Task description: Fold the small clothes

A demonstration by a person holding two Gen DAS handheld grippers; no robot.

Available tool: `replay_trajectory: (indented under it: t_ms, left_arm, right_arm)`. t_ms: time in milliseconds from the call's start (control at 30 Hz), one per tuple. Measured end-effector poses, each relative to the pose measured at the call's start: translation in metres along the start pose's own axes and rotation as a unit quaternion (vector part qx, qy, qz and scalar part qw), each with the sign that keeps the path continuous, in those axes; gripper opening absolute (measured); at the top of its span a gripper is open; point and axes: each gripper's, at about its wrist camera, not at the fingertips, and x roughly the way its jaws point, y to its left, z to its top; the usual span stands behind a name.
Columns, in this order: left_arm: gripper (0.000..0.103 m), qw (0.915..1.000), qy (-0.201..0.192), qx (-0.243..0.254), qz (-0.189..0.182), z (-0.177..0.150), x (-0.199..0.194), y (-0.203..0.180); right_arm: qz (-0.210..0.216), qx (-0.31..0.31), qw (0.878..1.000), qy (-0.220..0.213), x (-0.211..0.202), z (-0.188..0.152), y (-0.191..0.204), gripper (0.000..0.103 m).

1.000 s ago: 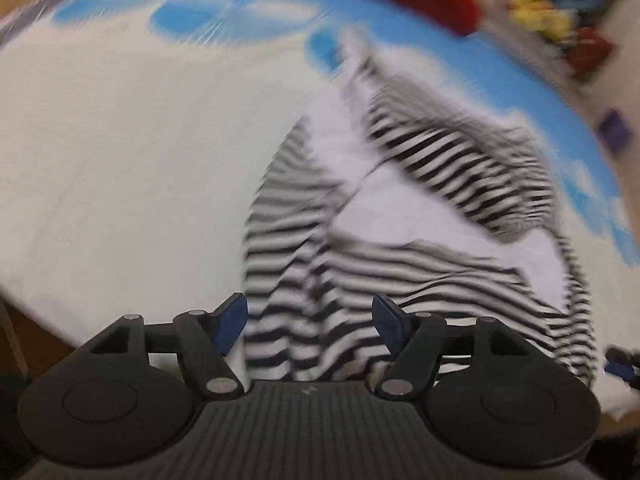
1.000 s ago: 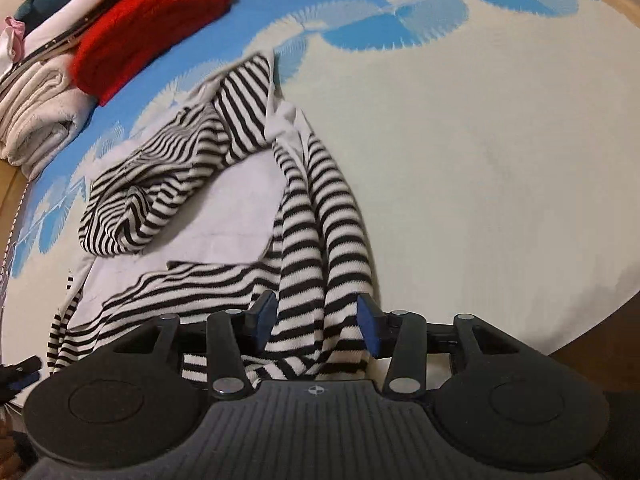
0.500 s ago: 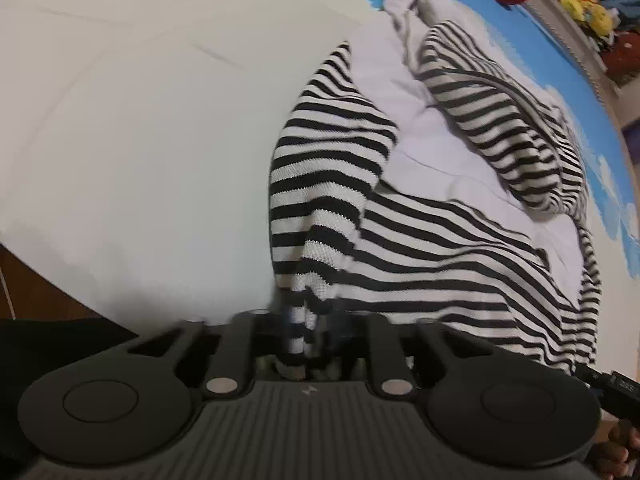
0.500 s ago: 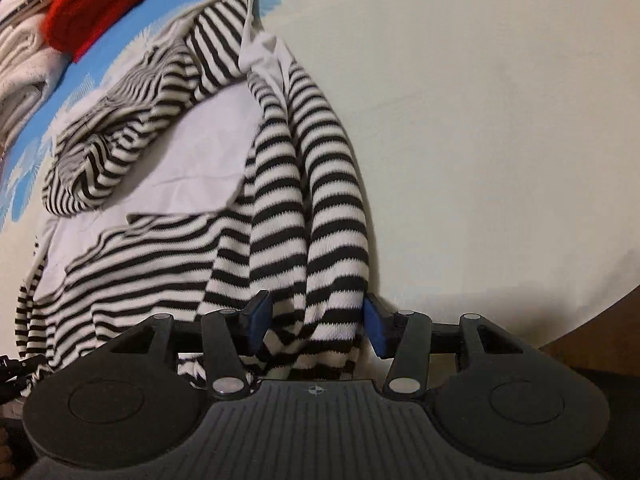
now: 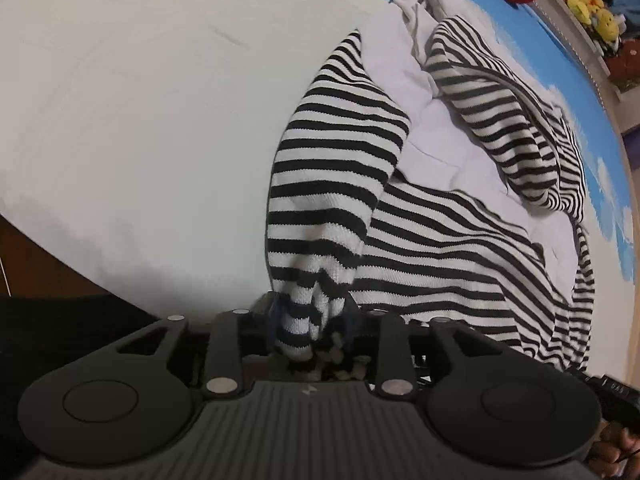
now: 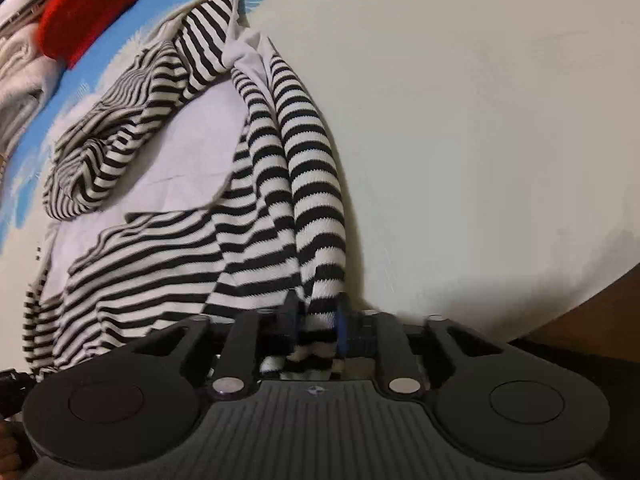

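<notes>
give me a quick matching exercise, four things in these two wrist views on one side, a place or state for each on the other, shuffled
Things:
1. left hand-held gripper
2. black-and-white striped knit garment
3. red fuzzy folded cloth
4. yellow plush toys

Places or states:
A. lying crumpled on the white-and-blue bedsheet, its plain white lining showing
B. on a shelf past the far edge of the bed
C. closed on a bunched striped end of the garment
D. at the far edge of the bed, beside folded white cloth

Pairs: 1-C, 2-A, 3-D, 4-B
</notes>
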Motion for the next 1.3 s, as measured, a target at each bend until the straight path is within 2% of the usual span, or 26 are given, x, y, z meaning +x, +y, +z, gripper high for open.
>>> replay_trajectory:
  t_ms: [200,467,500,567,600,633,667,700,767,867,1000,1167,1233,1300]
  left_arm:
    - [0.037,1.0000,-0.003,-0.006,0.007,0.000,0.001,0.004]
    - [0.035,0.9999,-0.007,0.008,0.013,-0.001,0.005,0.000]
    - [0.034,0.9998,-0.008,0.011,0.013,-0.001,0.006,-0.001]
    - [0.022,0.9997,-0.009,0.019,0.011,-0.002,0.006,-0.003]
    - [0.020,0.9996,-0.010,0.025,0.009,-0.003,0.006,-0.005]
    - [0.016,0.9994,-0.012,0.030,0.009,-0.004,0.006,-0.007]
    - [0.014,0.9992,-0.013,0.035,0.010,-0.004,0.006,-0.009]
    - [0.013,0.9990,-0.016,0.040,0.011,-0.005,0.006,-0.011]
    - [0.010,0.9987,-0.024,0.042,0.012,-0.005,0.003,-0.012]
    - [0.009,0.9975,-0.048,0.051,0.013,-0.006,-0.006,-0.014]
    - [0.009,0.9935,-0.080,0.081,-0.002,-0.006,-0.033,-0.026]
    - [0.008,0.9833,-0.115,0.135,-0.040,-0.008,-0.101,-0.036]
    - [0.008,0.9800,-0.119,0.143,-0.070,-0.012,-0.134,-0.034]
    - [0.008,0.9729,-0.135,0.151,-0.111,-0.019,-0.175,-0.028]
  right_arm:
    - [-0.005,-0.012,1.000,0.007,0.006,-0.001,0.005,0.031]
    - [-0.014,-0.031,0.999,0.007,0.009,-0.002,0.010,0.031]
    - [-0.015,-0.034,0.999,0.006,0.009,-0.003,0.010,0.031]
    - [-0.017,-0.041,0.999,0.006,0.010,-0.004,0.012,0.031]
    - [-0.017,-0.044,0.999,0.006,0.010,-0.004,0.013,0.032]
    - [-0.017,-0.045,0.999,0.005,0.010,-0.004,0.013,0.031]
    - [-0.015,-0.047,0.999,0.005,0.010,-0.004,0.013,0.027]
    - [-0.011,-0.047,0.999,0.005,0.010,-0.005,0.013,0.018]
    - [-0.001,-0.048,0.999,0.000,0.009,-0.005,0.014,0.011]
    - [0.017,-0.041,0.999,-0.021,0.000,-0.002,0.013,0.009]
    - [0.053,-0.023,0.996,-0.063,-0.025,0.001,0.009,0.008]
    - [0.105,-0.043,0.987,-0.112,-0.087,0.001,0.010,0.007]
    - [0.128,-0.043,0.983,-0.123,-0.120,-0.002,0.008,0.007]
    - [0.165,-0.049,0.975,-0.144,-0.162,-0.011,0.004,0.007]
